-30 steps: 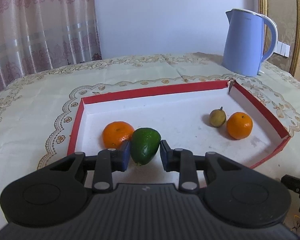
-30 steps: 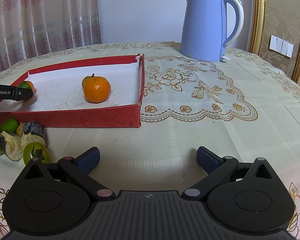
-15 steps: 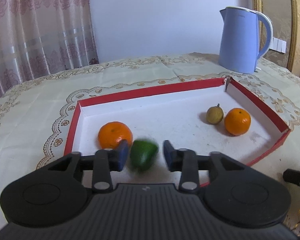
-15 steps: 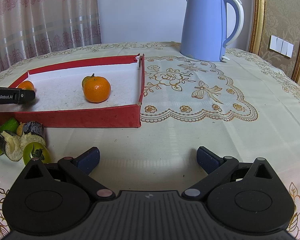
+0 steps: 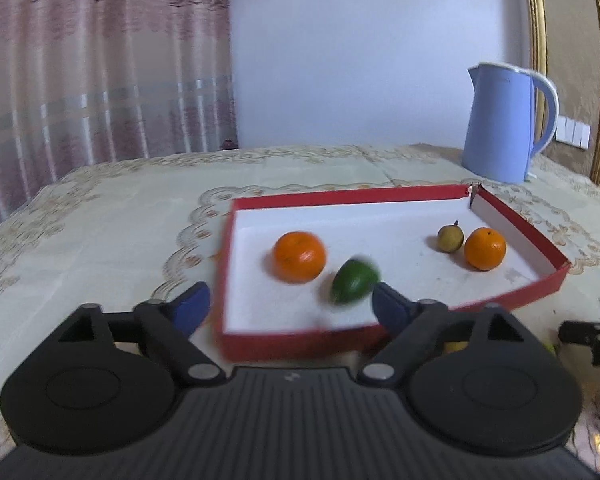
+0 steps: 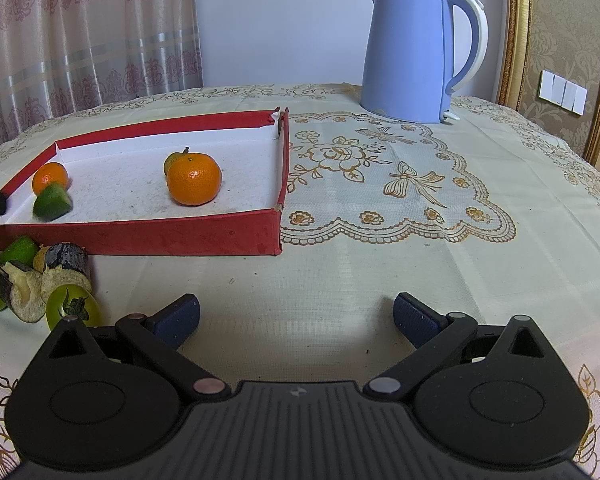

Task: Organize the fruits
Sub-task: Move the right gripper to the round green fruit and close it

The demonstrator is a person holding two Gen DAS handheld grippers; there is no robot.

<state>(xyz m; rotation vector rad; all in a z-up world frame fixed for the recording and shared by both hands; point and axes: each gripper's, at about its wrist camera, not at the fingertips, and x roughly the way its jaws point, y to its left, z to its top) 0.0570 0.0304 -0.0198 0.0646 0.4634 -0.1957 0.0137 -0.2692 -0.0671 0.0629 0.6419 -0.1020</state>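
A red tray (image 5: 340, 198) with a white floor holds an orange (image 5: 299, 256), a blurred green fruit (image 5: 355, 285), a small yellow-green fruit (image 5: 450, 238) and a second orange (image 5: 485, 248). My left gripper (image 5: 290, 304) is open and empty at the tray's near left corner, just short of the green fruit. In the right wrist view the tray (image 6: 140, 234) shows the same green fruit (image 6: 52, 203) and oranges (image 6: 194, 178). My right gripper (image 6: 296, 318) is open and empty over bare tablecloth.
A blue kettle (image 6: 416, 52) stands at the back of the table. Several loose pieces lie before the tray's front wall: green fruits (image 6: 72, 310) and dark-skinned cut chunks (image 6: 22, 290). Curtains hang behind at the left.
My left gripper has opened wide, let go of the green fruit and drawn back and up. The green fruit now lies in the tray beside the orange. The right gripper has not moved.
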